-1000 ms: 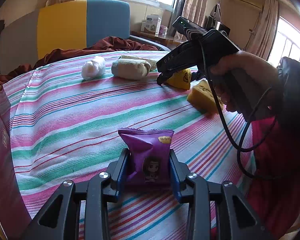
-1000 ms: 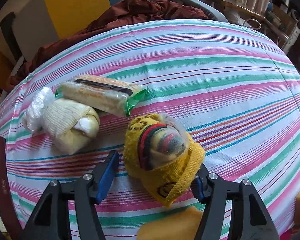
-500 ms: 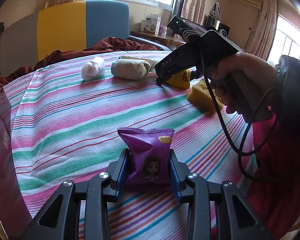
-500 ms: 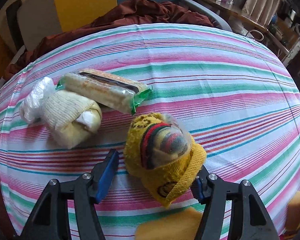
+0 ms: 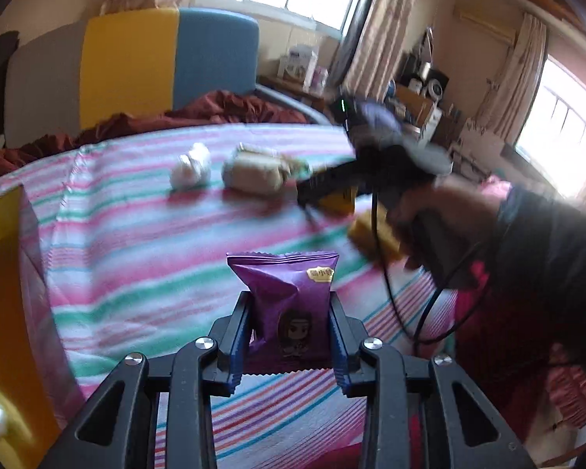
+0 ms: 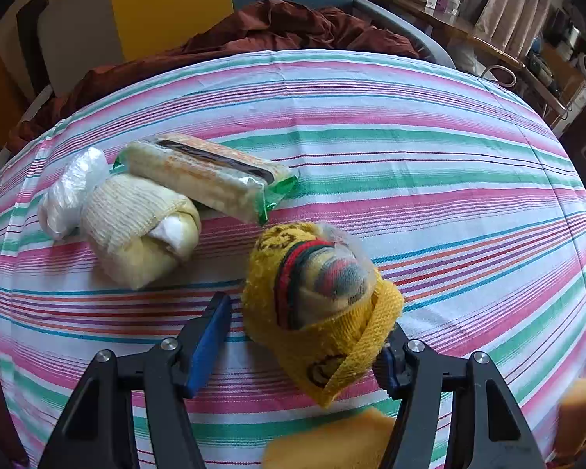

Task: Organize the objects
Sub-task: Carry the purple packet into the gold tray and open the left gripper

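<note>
A purple snack packet [image 5: 285, 285] stands upright between the blue pads of my left gripper [image 5: 289, 306], lifted off the striped tablecloth [image 5: 136, 265]. The jaws are closing and press the packet's sides. My right gripper [image 6: 304, 324] points down at a yellow sock bundle [image 6: 316, 293] that lies on the cloth between its fingers. A gap shows beside the left pad [image 6: 211, 332]; the right pad is partly hidden behind the bundle. In the left wrist view the right gripper [image 5: 312, 195] shows blurred, with a hand holding it.
A cream sock roll [image 6: 136, 234], a white plastic bundle [image 6: 70, 191] and a green-wrapped wafer pack [image 6: 207, 176] lie left of the yellow bundle. A yellow sponge [image 6: 332, 441] sits at the near edge. A yellow box wall [image 5: 0, 293] stands at far left.
My left gripper has risen with the purple packet, and the table looks lower and blurred. The right gripper stays around the yellow bundle, nearly unmoved.
</note>
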